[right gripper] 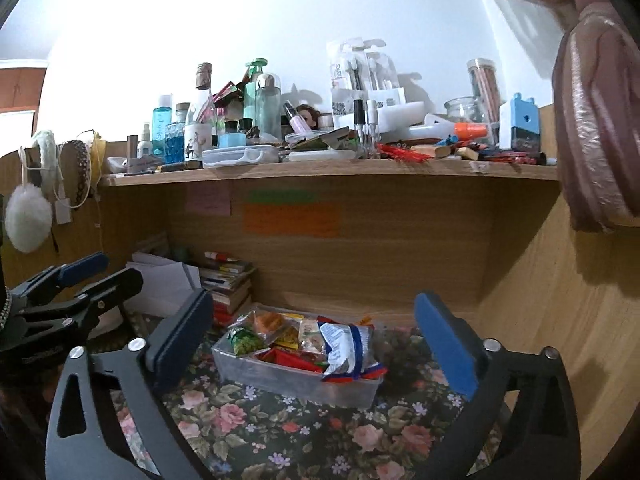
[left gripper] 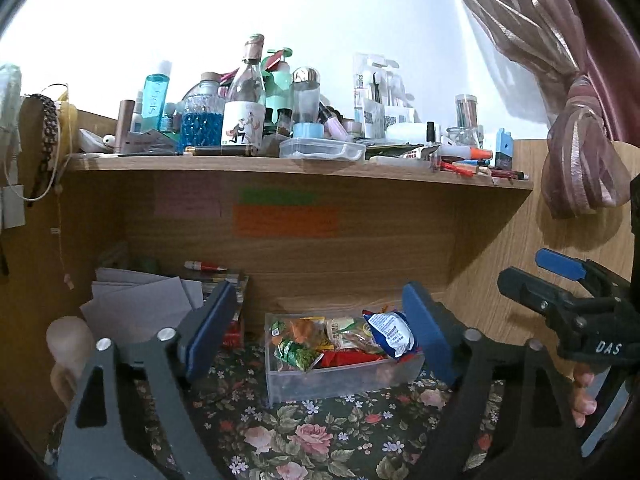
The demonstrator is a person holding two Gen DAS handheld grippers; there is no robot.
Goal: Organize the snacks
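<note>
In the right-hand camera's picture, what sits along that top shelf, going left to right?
Turquoise bottle → illustrated glass bottle → clear flat box → white organizer with packets → orange-capped marker → blue-and-white sharpener.

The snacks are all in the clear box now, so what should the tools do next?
Probably just back both away and stop. The left tool and right tool are open and empty, the snack packets already fill the clear box, and no loose snack shows on the floral cloth.
</note>
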